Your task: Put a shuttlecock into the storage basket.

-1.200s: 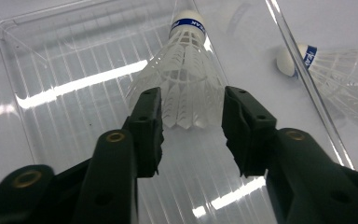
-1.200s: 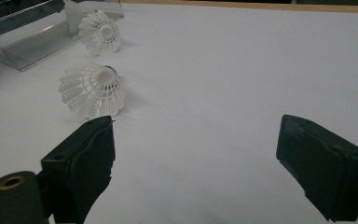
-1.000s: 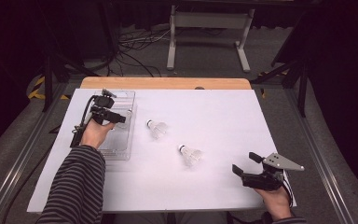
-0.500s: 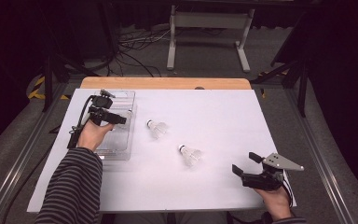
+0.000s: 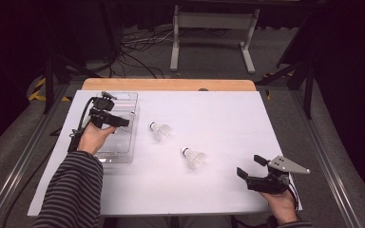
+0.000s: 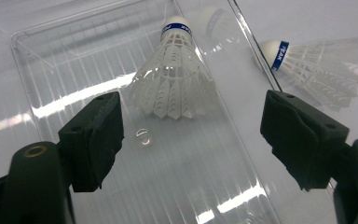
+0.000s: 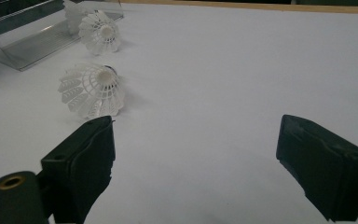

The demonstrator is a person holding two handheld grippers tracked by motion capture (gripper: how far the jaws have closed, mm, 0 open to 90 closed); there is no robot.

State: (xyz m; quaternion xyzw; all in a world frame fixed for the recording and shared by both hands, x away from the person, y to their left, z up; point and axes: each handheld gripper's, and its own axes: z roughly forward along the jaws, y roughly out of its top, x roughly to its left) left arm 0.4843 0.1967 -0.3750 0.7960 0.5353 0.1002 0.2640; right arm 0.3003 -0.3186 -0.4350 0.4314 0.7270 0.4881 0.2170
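High view first. Left gripper (image 5: 119, 122) above the far half of the clear plastic tray (image 5: 123, 156), at the far left of the white table sheet (image 5: 228, 114); behind it the left hand (image 5: 92, 137) and a striped sleeve (image 5: 73, 190). Just right of the tray, flat on the sheet, the middle shuttlecock (image 5: 160, 130), cork to the left. Nearer and more to the right, well apart from the tray, the near shuttlecock (image 5: 193, 158), also on its side. At the near right corner of the sheet the right gripper (image 5: 248, 165) in the right hand (image 5: 280, 202), pointing left toward the near shuttlecock, jaws apart, with a grey three-cornered plate on top.

Left gripper view next. Jaws of the left gripper (image 6: 191, 130) wide apart, just now opened further, pressing on nothing. Between and beyond the pads, on the ribbed floor of the tray (image 6: 51, 60), the tray shuttlecock (image 6: 172, 79): white feather skirt toward the camera, cork with a blue band pointing away, free of both pads. Outside the right wall of the tray, on the sheet, the middle shuttlecock (image 6: 317, 70), with the same blue band.

Right gripper view last. Jaws of the right gripper (image 7: 196, 154) wide apart, low over bare sheet, holding nothing. Ahead of the left pad, not touching it, the near shuttlecock (image 7: 91, 88), cork toward the camera. Farther off the middle shuttlecock (image 7: 100, 31), just beside the corner of the tray (image 7: 37, 42). At the far end a wooden table edge (image 7: 261, 5).
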